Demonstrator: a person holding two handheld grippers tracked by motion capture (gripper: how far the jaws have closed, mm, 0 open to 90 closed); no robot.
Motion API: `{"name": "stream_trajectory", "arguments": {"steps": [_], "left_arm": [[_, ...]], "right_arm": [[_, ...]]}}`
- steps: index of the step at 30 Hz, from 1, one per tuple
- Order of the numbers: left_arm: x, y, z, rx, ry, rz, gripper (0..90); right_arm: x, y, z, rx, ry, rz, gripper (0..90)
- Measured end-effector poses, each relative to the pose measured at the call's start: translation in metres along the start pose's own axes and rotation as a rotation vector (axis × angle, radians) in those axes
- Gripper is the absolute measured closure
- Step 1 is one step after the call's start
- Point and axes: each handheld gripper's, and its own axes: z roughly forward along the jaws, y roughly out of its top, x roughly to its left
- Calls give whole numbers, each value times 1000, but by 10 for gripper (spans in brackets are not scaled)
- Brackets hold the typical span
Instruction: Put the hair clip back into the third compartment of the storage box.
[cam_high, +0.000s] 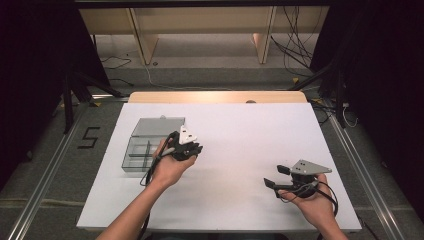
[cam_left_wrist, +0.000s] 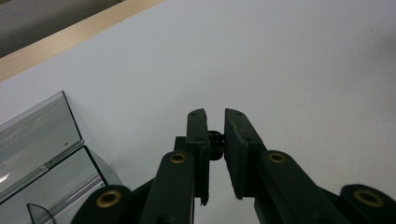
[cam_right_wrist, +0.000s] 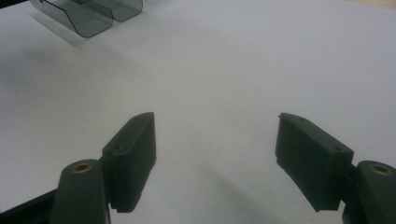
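While the left gripper (cam_left_wrist: 215, 133) pinched a small black part (cam_left_wrist: 215, 138), the clear compartment box (cam_high: 145, 145) lay open just to its left; right gripper (cam_high: 280, 177) spread, empty, well apart.

White table surface (cam_high: 235, 150) right across the middle, plain, no pattern at all, with a pale wood edge (cam_high: 217, 97) along the far side. The box (cam_high: 145, 145) is smoky grey and see-through (lid (cam_high: 157, 127) the same tint). Left gripper (cam_left_wrist: 215, 140) shows black jaws with brass-coloured rivets, and something small and black sits between them. Right gripper (cam_right_wrist: 215, 158) is black too, topped by a grey plate (cam_high: 310, 166). Floor grey, with a black "5" (cam_high: 88, 137) marked on it.
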Motion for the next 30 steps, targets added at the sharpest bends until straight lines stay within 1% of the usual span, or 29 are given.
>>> {"name": "stream_trajectory", "arguments": {"steps": [14, 18, 19, 20, 23, 25, 28, 30], "left_arm": [[10, 1, -2, -3, 17, -13, 798], [13, 0, -2, -6, 22, -30, 798], [15, 0, -3, 0, 22, -23, 798], [15, 0, -2, -3, 25, -31, 798], [18, -1, -3, 1, 30, -28, 798], [19, -1, -3, -1, 33, -36, 798], [21, -2, -3, 6, 36, -30, 798], [22, -2, -4, 3, 41, -37, 798]], "right_arm": [[0, 0, 0, 0, -1, 3, 295], [0, 0, 0, 0, -1, 3, 295], [0, 0, 0, 0, -1, 3, 295], [0, 0, 0, -1, -1, 2, 295], [0, 0, 0, -1, -1, 2, 295], [-1, 0, 0, -2, -1, 3, 295], [-1, 0, 0, -3, -1, 3, 295], [-1, 0, 0, -3, -1, 3, 295]]}}
